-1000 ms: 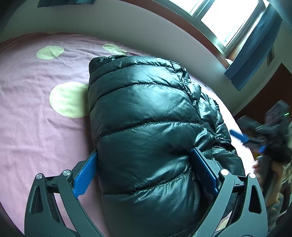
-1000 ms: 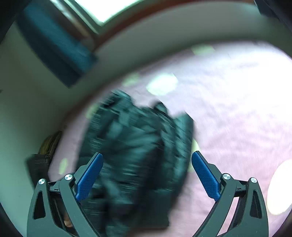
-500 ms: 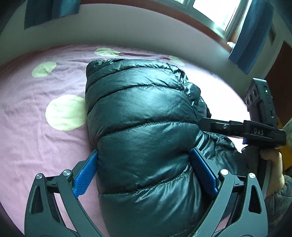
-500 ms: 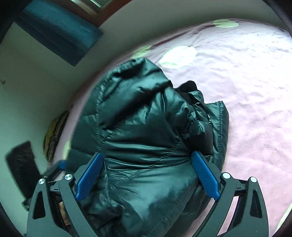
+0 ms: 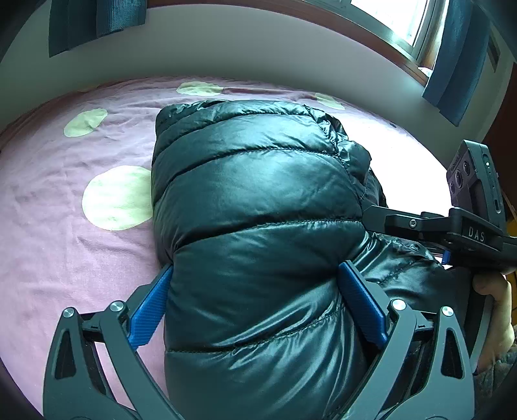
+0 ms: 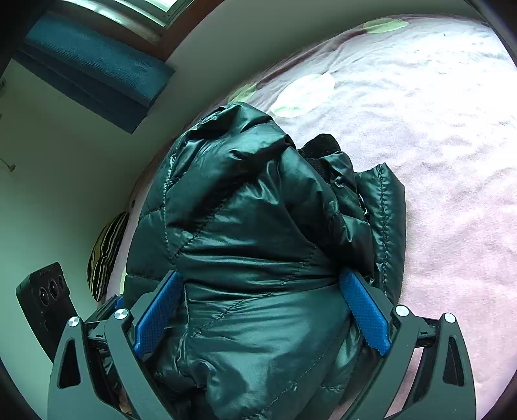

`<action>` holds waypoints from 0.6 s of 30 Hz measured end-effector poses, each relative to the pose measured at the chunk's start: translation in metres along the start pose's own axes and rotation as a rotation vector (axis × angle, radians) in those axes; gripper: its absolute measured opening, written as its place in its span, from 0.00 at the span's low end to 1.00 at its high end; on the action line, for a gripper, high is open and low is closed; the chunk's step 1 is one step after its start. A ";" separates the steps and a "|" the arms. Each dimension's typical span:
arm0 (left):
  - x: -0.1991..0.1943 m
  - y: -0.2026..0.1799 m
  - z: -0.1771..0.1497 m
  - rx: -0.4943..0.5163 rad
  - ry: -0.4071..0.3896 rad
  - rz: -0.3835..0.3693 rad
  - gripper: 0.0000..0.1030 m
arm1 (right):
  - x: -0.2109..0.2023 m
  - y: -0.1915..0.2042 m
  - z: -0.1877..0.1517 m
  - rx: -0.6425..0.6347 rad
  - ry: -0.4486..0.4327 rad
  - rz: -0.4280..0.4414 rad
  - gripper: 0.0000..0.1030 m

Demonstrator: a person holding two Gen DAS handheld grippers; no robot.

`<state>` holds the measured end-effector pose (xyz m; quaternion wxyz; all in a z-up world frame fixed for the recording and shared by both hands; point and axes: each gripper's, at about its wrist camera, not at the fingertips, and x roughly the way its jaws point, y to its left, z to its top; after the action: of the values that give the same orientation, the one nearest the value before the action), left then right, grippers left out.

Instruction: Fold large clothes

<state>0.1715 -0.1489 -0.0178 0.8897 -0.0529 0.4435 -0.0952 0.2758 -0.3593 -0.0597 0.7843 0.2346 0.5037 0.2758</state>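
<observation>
Folded dark jacket on a pink sheet (pale dots), bulging between the wide-set fingers of the left gripper; right gripper touches its far side.

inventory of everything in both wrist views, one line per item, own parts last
puffer jacket: 1, shiny dark green-black, folded in a bundle on the bed, between the fingers of both grippers
bedsheet: 1, pink with pale yellow-green dots, under the jacket
window: 1, bright, brown frame, on the wall behind the bed
curtains: 2 panels, dark blue, either side of the window
striped cushion: 1, dark and pale stripes, beside the bed's far edge
left gripper: 1, black frame with blue pads, open, straddling the jacket
right gripper: 1, same colours, open, straddling the jacket from the other side
hand: 1, holding the right gripper's handle
</observation>
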 end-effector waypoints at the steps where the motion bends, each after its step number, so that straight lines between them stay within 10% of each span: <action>1: 0.001 -0.001 -0.001 0.002 -0.003 0.005 0.95 | 0.000 -0.001 0.000 0.002 -0.003 0.002 0.96; 18: 0.000 -0.003 -0.002 -0.002 -0.003 0.019 0.96 | -0.070 0.033 -0.030 0.009 -0.171 0.087 0.94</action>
<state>0.1695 -0.1515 -0.0182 0.8912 -0.0497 0.4427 -0.0860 0.2180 -0.3791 -0.0030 0.8108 0.2823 0.4254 0.2864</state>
